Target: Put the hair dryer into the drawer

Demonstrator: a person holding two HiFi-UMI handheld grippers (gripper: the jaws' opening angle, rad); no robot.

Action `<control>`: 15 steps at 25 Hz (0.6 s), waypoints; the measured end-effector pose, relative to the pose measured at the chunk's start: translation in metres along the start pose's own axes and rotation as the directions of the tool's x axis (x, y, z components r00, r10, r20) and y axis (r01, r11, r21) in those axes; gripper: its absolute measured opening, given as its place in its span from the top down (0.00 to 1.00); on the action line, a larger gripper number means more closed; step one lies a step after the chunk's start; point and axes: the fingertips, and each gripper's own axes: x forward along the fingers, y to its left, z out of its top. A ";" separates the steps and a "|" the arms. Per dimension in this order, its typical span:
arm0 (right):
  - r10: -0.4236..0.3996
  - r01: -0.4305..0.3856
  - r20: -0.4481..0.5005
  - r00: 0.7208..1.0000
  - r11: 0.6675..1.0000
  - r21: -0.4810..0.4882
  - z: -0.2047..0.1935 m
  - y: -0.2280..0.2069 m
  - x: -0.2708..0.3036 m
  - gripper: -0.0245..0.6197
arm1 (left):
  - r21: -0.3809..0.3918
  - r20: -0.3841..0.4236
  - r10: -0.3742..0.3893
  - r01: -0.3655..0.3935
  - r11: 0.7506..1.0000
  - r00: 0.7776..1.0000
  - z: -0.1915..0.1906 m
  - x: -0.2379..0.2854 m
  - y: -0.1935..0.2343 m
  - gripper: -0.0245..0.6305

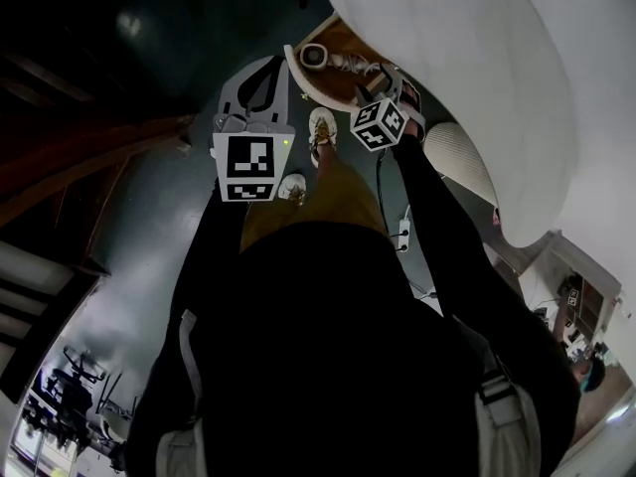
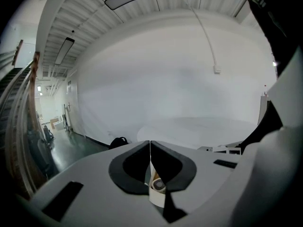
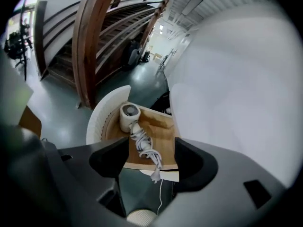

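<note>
A white hair dryer (image 3: pixel 128 117) lies on a wooden board (image 3: pixel 163 136) set in a white ribbed round piece (image 3: pixel 100 118). Its coiled cord (image 3: pixel 144 148) trails toward me and the plug hangs over the board's near edge. My right gripper (image 3: pixel 151 153) hovers open just short of that edge, nothing between its pads. In the head view the hair dryer (image 1: pixel 316 56) lies ahead of both grippers, the right gripper (image 1: pixel 384 85) closest to it. My left gripper (image 1: pixel 262 79) is held beside it, away from the board. Its jaws (image 2: pixel 150 148) are shut on nothing.
A big white rounded surface (image 1: pixel 477 87) fills the right side. A wooden staircase (image 3: pixel 94 41) rises to the left. On the dark floor are a power strip (image 1: pixel 403 229), a white ribbed stool (image 1: pixel 459 159) and the person's shoes (image 1: pixel 321 127).
</note>
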 end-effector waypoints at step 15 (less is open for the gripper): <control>-0.197 0.113 0.131 0.972 0.874 0.472 0.038 -0.032 -0.118 0.48 | 0.048 0.103 -0.100 0.095 0.994 0.990 0.032 -0.042 -0.035 0.93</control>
